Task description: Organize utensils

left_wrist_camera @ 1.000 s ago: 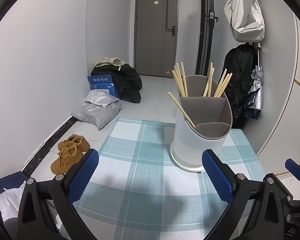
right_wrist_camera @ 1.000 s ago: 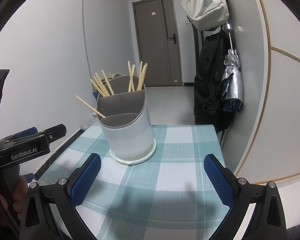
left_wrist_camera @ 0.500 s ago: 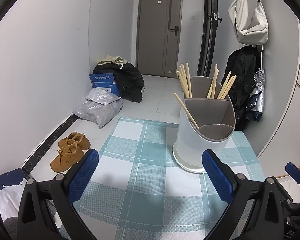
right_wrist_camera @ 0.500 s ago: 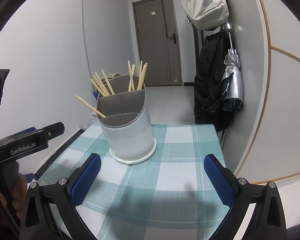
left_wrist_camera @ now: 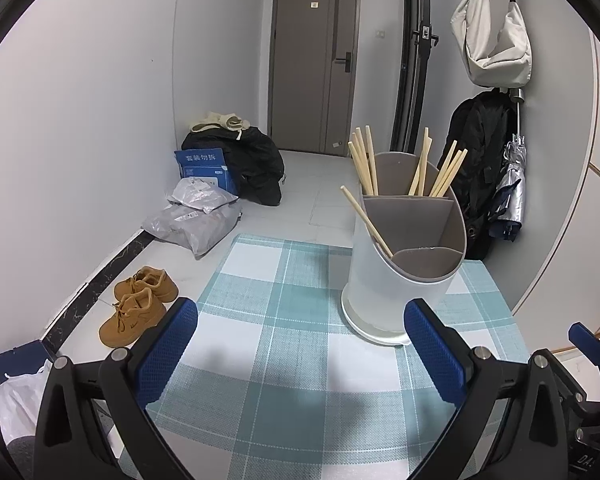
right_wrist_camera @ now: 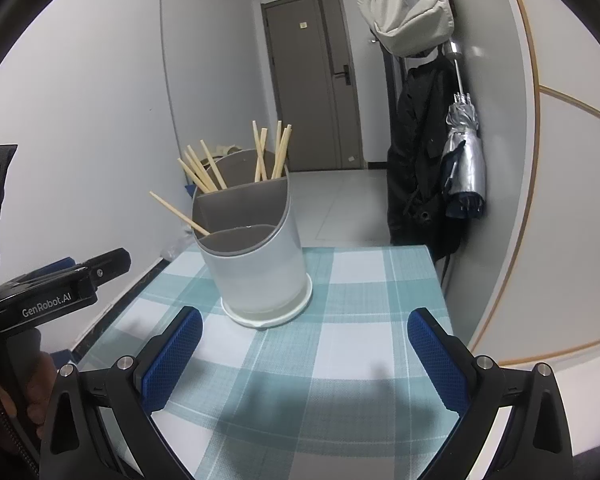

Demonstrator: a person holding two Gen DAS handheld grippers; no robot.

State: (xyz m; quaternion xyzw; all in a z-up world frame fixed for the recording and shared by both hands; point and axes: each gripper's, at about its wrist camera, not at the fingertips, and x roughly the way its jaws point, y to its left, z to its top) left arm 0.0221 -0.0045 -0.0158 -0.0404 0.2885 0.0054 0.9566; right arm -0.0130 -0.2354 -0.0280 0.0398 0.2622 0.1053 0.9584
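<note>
— Since both grippers sit nearest the cameras, how do they stand?

— On the left gripper (left_wrist_camera: 300, 354) the jaws are spread wide with nothing between them, only the checked cloth of the worktop (left_wrist_camera: 284, 380) below. The right gripper (right_wrist_camera: 305, 354) is the same: jaws wide apart, empty, above the cloth. In the right wrist view the body of the left gripper shows at the left edge, with part of a hand (right_wrist_camera: 28, 364) around it.

— And the utensils?

— Just beyond the blue pads stands the utensil holder (left_wrist_camera: 400, 280), a white cylinder with a grey divided insert, upright on the worktop in a shallow white base. From the left it lies ahead and to the right; from the right it lies ahead and slightly left. A single chopstick (left_wrist_camera: 366, 220) leans out to the left from the middle compartment. The other chopsticks (left_wrist_camera: 404, 168) stand in the rear compartment, in a cluster at each end. The nearest compartment looks empty.

— Past the worktop?

— On the floor to the left are tan shoes (left_wrist_camera: 140, 304), then grey parcels (left_wrist_camera: 196, 220), a blue box (left_wrist_camera: 204, 166) and a black bundle (left_wrist_camera: 252, 168). On the right wall hang a black coat (right_wrist_camera: 420, 152), a folded umbrella (right_wrist_camera: 464, 160) and a pale bag (right_wrist_camera: 408, 8). A grey door (left_wrist_camera: 314, 64) closes the corridor.
</note>
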